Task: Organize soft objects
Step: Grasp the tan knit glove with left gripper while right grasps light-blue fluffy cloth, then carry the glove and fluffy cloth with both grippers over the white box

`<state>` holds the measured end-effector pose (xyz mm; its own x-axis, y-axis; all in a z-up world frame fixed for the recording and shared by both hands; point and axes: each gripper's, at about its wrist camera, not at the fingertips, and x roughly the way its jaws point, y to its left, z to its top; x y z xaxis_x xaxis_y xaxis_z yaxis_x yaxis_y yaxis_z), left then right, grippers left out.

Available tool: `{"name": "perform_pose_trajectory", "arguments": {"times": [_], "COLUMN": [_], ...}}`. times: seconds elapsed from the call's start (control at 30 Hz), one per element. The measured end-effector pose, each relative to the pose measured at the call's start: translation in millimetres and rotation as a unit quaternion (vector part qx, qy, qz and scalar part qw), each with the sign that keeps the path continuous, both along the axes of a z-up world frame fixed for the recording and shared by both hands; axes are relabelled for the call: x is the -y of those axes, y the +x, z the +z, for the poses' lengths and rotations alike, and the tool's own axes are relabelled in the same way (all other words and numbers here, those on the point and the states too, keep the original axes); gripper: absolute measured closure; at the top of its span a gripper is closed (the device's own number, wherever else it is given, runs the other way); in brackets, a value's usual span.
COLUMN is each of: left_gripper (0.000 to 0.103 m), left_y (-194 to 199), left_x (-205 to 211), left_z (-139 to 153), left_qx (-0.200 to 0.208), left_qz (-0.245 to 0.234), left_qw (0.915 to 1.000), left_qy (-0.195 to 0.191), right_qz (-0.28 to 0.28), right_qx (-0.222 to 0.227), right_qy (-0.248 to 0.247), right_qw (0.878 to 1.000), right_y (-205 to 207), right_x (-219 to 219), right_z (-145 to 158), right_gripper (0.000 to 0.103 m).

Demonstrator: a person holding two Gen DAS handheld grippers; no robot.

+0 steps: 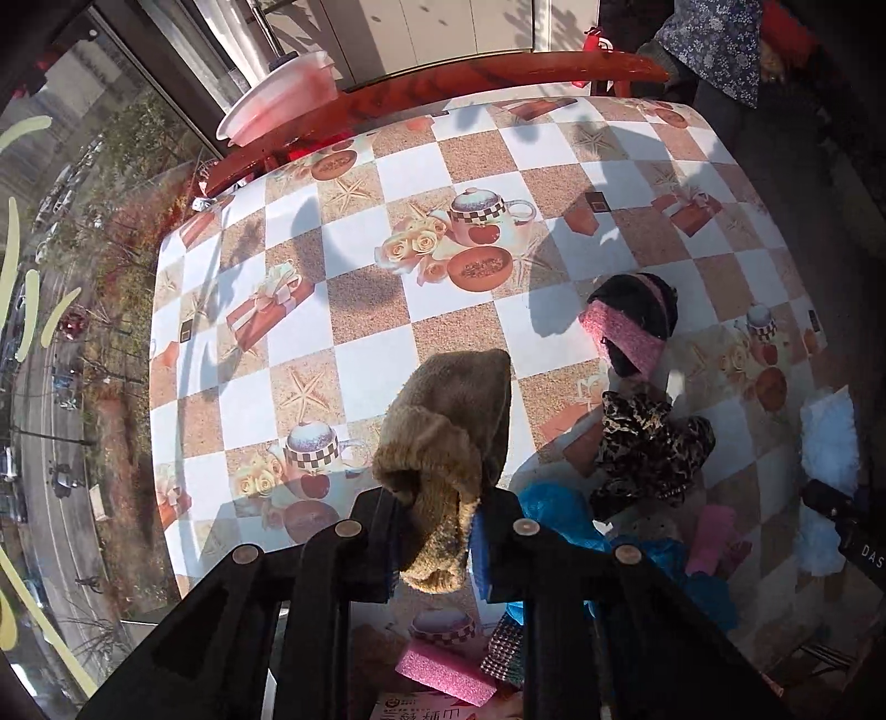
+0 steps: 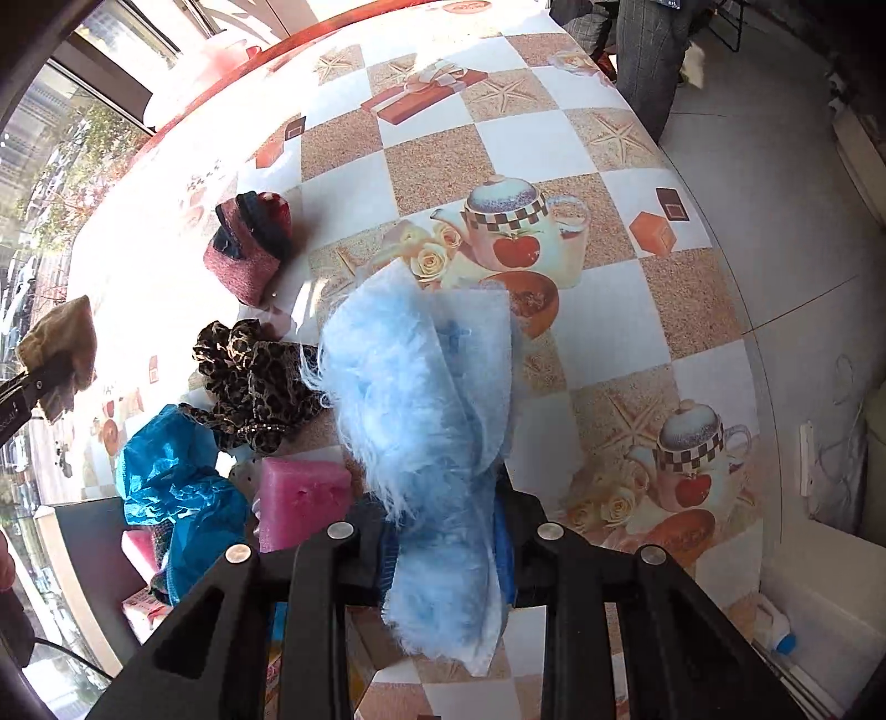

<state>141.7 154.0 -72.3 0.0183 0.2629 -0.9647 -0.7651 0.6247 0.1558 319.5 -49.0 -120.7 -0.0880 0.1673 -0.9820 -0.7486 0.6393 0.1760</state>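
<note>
Two grippers, both clamped: left gripper [image 1: 432,545] pinches a fuzzy brown knitted pouch [image 1: 443,437], right gripper [image 2: 443,545] grips a fluffy pale-blue fabric piece [image 2: 421,421] over the checkered table [image 2: 609,321].

Brown fleece piece [image 1: 443,437]: lower end hidden between left gripper [image 1: 434,545] pads.
Blue fluffy cloth [image 2: 421,421]: covers right gripper [image 2: 446,548] pads.
Pink foam block [image 1: 446,673]: partly behind gripper frame.
Printed box [image 1: 437,711]: cut by bottom edge, lettering unreadable.
Person [image 1: 714,44]: cropped at top edge.

Both wrist cameras look steeply down, sharing the leopard-print cloth [image 1: 648,448].
</note>
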Motion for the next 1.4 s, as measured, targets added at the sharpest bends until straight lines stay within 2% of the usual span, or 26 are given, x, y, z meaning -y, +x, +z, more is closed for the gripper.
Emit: {"name": "perform_pose_trajectory", "arguments": {"times": [0.13, 0.27, 0.5, 0.8, 0.87, 0.97, 1.13, 1.27, 1.4], "left_gripper": [0.082, 0.082, 0.082, 0.082, 0.082, 0.082, 0.082, 0.082, 0.082], "left_y": [-15.7, -27.7, -50.3, -77.0, -81.2, -84.9, -95.2, -110.8, -129.8], "left_x": [28.7, 60.9, 116.3, 181.9, 188.5, 193.1, 222.6, 252.9, 257.8], "left_z": [13.8, 31.9, 48.4, 42.1, 42.4, 51.3, 49.8, 39.9, 44.6], "left_qx": [0.008, 0.013, 0.014, -0.015, -0.014, -0.006, -0.006, -0.020, -0.015], "left_qz": [-0.005, -0.023, -0.042, -0.070, -0.057, -0.028, 0.020, 0.055, 0.094], "left_qw": [0.9999, 0.9996, 0.9990, 0.9971, 0.9978, 0.9994, 0.9995, 0.9972, 0.9947], "left_qy": [-0.009, -0.010, -0.010, -0.027, -0.032, -0.019, -0.024, -0.046, -0.039], "right_qz": [0.012, 0.029, 0.046, 0.076, 0.085, 0.100, 0.154, 0.200, 0.251], "right_qx": [-0.003, -0.005, -0.016, -0.027, -0.031, -0.041, -0.044, -0.065, -0.070], "right_qy": [0.015, 0.028, 0.042, 0.040, 0.042, 0.048, 0.051, 0.040, 0.039], "right_qw": [1.000, 0.999, 0.998, 0.996, 0.995, 0.993, 0.986, 0.977, 0.965], "right_y": [1.7, -13.5, -38.1, -49.9, -51.5, -54.3, -68.4, -87.1, -112.5], "right_x": [1.3, 8.3, 27.9, 63.3, 68.0, 72.1, 83.1, 96.0, 99.2], "right_z": [35.0, 58.1, 78.1, 83.1, 82.3, 82.3, 83.7, 74.4, 74.5], "right_gripper": [0.074, 0.074, 0.074, 0.074, 0.074, 0.074, 0.074, 0.074, 0.074]}}
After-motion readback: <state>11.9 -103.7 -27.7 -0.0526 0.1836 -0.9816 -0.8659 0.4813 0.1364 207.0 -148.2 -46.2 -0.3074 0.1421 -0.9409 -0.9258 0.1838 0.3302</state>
